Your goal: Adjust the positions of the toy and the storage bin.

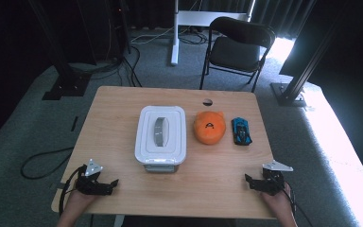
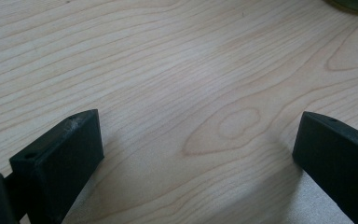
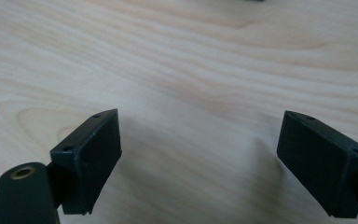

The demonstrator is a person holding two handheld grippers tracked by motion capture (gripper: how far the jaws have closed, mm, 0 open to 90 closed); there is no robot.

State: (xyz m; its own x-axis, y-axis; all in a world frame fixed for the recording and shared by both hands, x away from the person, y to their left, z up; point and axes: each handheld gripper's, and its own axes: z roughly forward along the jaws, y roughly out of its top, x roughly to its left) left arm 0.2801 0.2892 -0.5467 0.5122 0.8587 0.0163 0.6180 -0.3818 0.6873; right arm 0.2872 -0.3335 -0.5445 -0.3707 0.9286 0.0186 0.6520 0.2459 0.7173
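A white lidded plastic box (image 1: 161, 137) with a grey handle on its lid stands mid-table. To its right lies an orange cat-shaped soft toy (image 1: 209, 126), and right of that a blue toy car (image 1: 241, 131). My left gripper (image 1: 105, 185) rests near the table's front left corner, open, with bare wood between its jaws (image 2: 198, 140). My right gripper (image 1: 254, 183) rests near the front right corner, also open and holding nothing (image 3: 200, 140). Both are well short of the objects.
The wooden table (image 1: 118, 109) has a round cable hole (image 1: 208, 101) at its far edge. A black folding chair (image 1: 238, 47) and a white desk leg (image 1: 175, 33) stand beyond it on grey carpet. Black frame posts flank the table.
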